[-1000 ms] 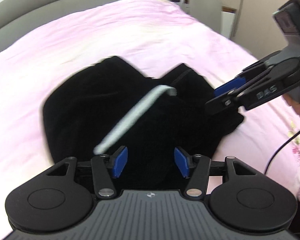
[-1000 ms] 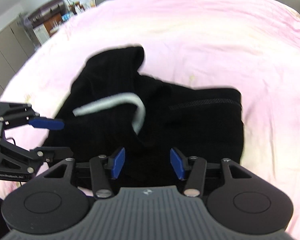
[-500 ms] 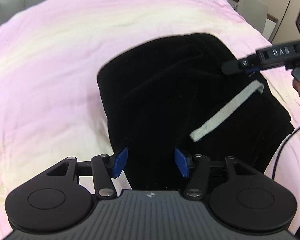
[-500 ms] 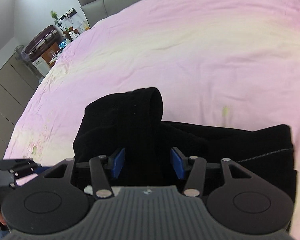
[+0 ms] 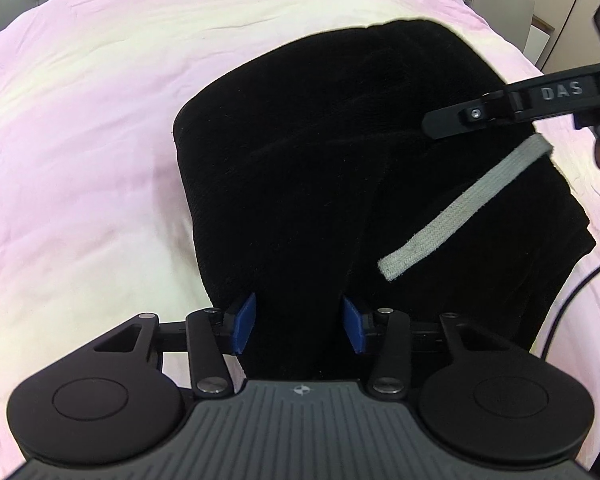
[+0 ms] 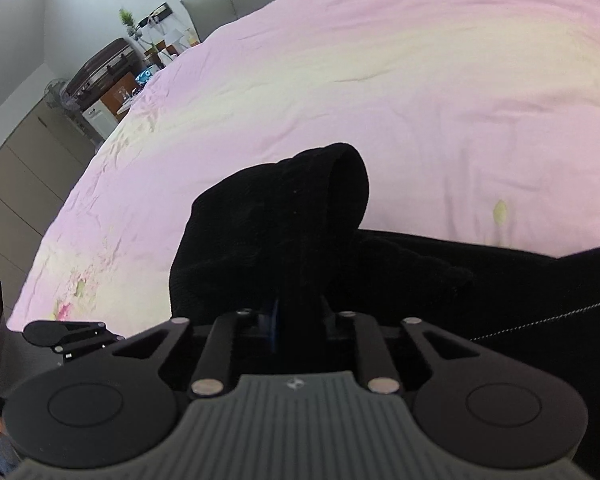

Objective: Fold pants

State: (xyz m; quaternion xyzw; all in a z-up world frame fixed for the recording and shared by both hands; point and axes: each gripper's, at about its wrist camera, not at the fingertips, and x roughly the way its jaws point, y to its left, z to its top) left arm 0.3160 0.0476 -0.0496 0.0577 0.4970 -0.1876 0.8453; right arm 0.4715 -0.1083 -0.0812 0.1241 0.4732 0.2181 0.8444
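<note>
Black knit pants (image 5: 340, 168) lie crumpled on pink quilted bedspread (image 5: 80, 160) | my left gripper (image 5: 298, 326) closing, pads either side of near fabric edge | my right gripper (image 6: 296, 320) closing, pinching a cloth ridge | garment stretches away ahead of both.

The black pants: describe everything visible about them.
The black pants are a soft, dark knit, lying crumpled and partly folded on the pink bedspread. A pale grey woven drawstring lies loose across the top. A faint stitched seam shows near one edge in the right wrist view. A fold stands between the left gripper fingers as they close, pads not yet pressing. The right gripper is closing on a raised bunch of cloth.
</note>
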